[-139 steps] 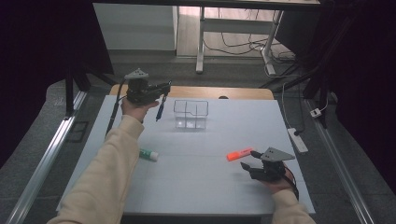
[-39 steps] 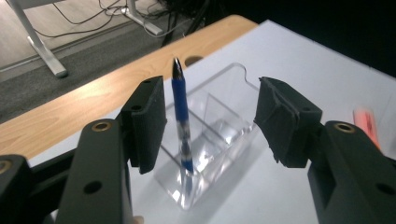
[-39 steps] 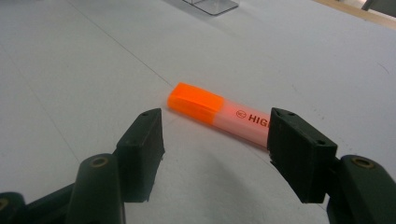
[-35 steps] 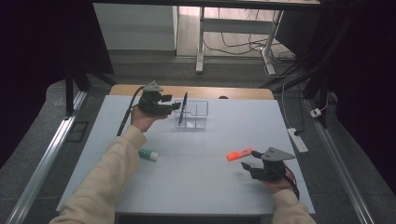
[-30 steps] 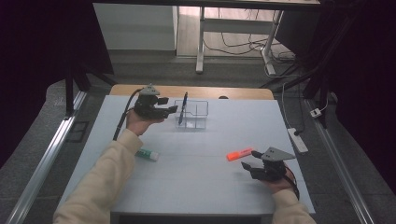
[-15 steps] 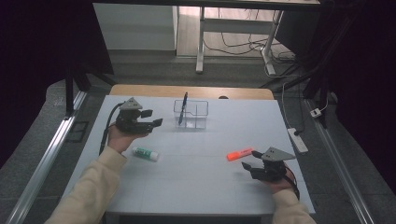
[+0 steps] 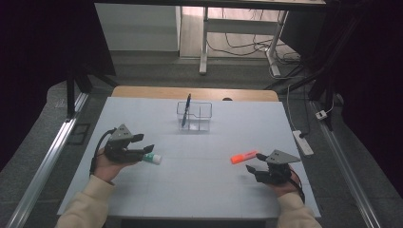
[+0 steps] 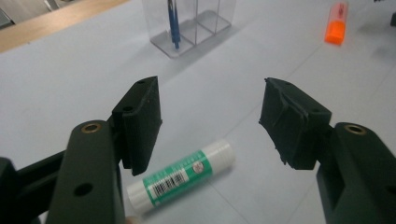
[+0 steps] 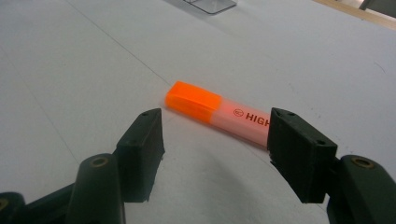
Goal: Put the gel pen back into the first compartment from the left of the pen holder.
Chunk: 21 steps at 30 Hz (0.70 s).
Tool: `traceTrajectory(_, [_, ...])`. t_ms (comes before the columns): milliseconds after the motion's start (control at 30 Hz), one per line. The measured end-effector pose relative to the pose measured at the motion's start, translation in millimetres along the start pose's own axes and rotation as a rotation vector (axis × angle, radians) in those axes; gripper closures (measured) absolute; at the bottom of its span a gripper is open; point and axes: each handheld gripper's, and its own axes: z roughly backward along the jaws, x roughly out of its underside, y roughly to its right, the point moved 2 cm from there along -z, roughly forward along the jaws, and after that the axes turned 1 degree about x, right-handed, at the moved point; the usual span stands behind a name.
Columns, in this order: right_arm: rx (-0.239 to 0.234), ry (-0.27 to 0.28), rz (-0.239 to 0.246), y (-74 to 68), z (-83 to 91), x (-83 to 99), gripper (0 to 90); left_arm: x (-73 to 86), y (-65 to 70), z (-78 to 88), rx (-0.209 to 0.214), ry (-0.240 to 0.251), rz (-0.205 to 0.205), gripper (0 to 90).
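Between the left gripper (image 8: 210, 121)'s wide, empty jaws, which have just been opening, lies the white-and-green glue stick (image 8: 180, 176), nearer one pad; reaching step. Next: lower, centre, close. Right gripper (image 9: 215, 154) open, empty, before the orange highlighter (image 9: 217, 114).

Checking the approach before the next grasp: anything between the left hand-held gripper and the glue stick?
Nothing visible. The left hand-held gripper has its jaws open, just widened, with the glue stick lying flat on bare table just below and between them, untouched. The clear organizer and orange highlighter sit well away.
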Motion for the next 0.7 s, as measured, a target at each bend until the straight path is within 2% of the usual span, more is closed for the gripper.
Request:
traceTrajectory(200, [0.001, -0.002, 0.001, 0.5, 0.1, 0.2, 36.4, 12.5, 2.9, 2.2, 0.015, -0.020, 0.013, 36.5])
traceTrajectory(700, [-0.001, -0.001, -0.002, 1.3, 0.0, 0.7, 36.1, 45.6, 7.2, 14.0, 0.014, -0.042, 0.056, 35.3])
